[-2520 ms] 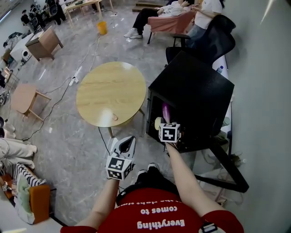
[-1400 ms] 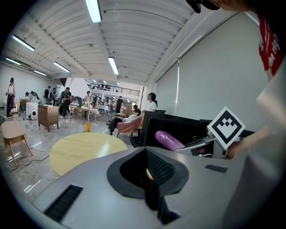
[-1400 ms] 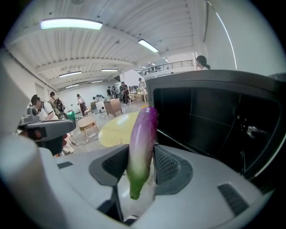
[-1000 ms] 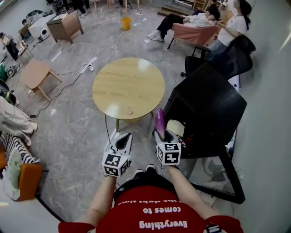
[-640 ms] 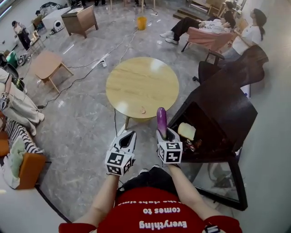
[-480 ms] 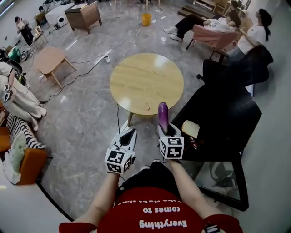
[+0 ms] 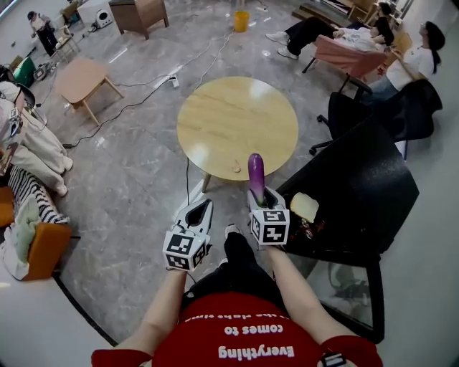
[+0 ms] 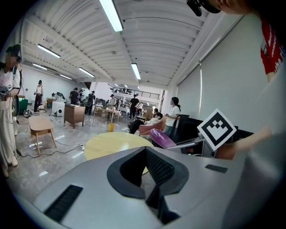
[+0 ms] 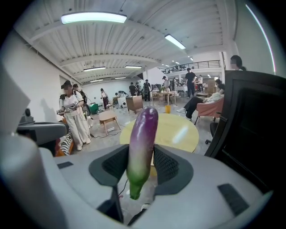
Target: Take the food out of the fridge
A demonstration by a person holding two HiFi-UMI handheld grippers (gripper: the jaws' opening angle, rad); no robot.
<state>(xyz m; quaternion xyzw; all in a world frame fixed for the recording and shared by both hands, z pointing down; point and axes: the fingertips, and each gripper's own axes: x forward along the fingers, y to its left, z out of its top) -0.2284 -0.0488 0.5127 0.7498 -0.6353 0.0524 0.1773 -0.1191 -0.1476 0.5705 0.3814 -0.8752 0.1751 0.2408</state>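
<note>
Surroundings: open hall, grey floor (image 7: 129, 186), furniture and people.
A round counter (image 7: 237, 122) stands at centre, with one small item (image 7: 236, 170) near its front edge. A low wooden table (image 7: 80, 77) and a cabinet (image 7: 143, 11) stand to its left, with a power strip (image 7: 174, 82) on the floor between table and counter. A yellow bucket (image 7: 242, 20) stands beyond the counter. At right are a black office chair (image 7: 412, 115) and a pink chair (image 7: 344, 57) with a person (image 7: 319, 29) reclining on it. An orange seat (image 7: 44, 247) is at lower left.

A round table (image 7: 237, 118) and a fridge (image 7: 358, 188) are standing on the floor (image 7: 136, 190); a small thing (image 7: 236, 170) is lying near the table's edge, a power strip (image 7: 173, 82) on the floor.
</note>
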